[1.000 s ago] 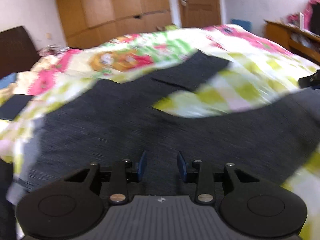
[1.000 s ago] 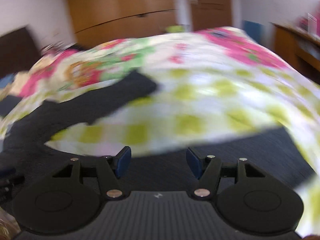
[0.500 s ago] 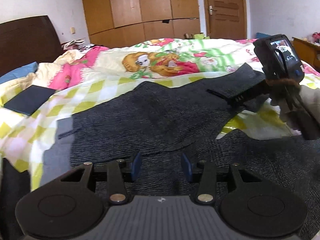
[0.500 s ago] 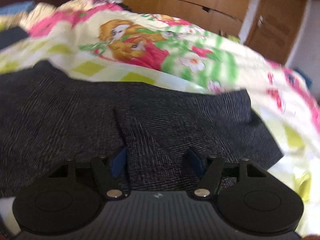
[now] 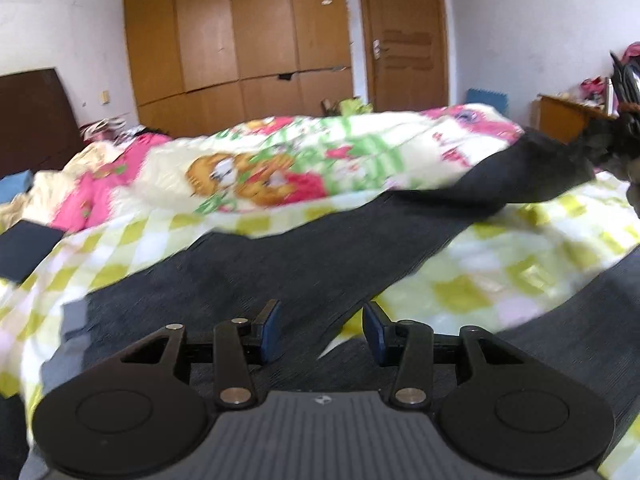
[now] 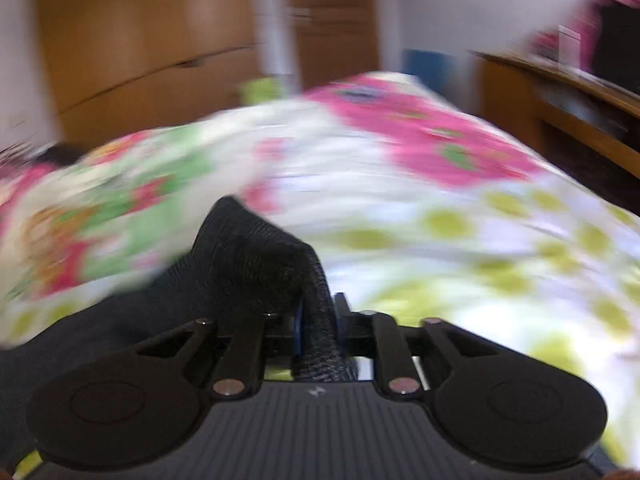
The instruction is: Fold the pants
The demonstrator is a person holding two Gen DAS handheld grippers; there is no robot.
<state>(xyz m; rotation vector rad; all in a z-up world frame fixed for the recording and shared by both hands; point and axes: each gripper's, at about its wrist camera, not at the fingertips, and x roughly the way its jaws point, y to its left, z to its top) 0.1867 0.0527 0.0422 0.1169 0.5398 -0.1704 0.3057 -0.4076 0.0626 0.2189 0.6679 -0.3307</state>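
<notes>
Dark grey pants (image 5: 280, 264) lie spread on the flowered bedspread (image 5: 280, 152). My left gripper (image 5: 322, 330) hovers open just above the pants near the waist and crotch, its blue pads (image 5: 268, 328) apart and gripping nothing. One leg (image 5: 552, 168) stretches up and to the right, its end lifted off the bed. In the right wrist view, my right gripper (image 6: 318, 324) is closing, and its jaws pinch a bunched fold of that leg end (image 6: 248, 256). The other leg runs off at the lower right.
The bed fills most of both views. A wooden wardrobe (image 5: 240, 40) and door (image 5: 404, 40) stand behind it. A dark headboard (image 5: 32, 112) and a flat dark item (image 5: 24, 248) are at the left. A wooden desk (image 6: 560, 92) stands to the right.
My right gripper swung over to the far leg end, closed on it and pulled it out to the right, straightening the leg. My left gripper shifted a little and opened slightly wider.
</notes>
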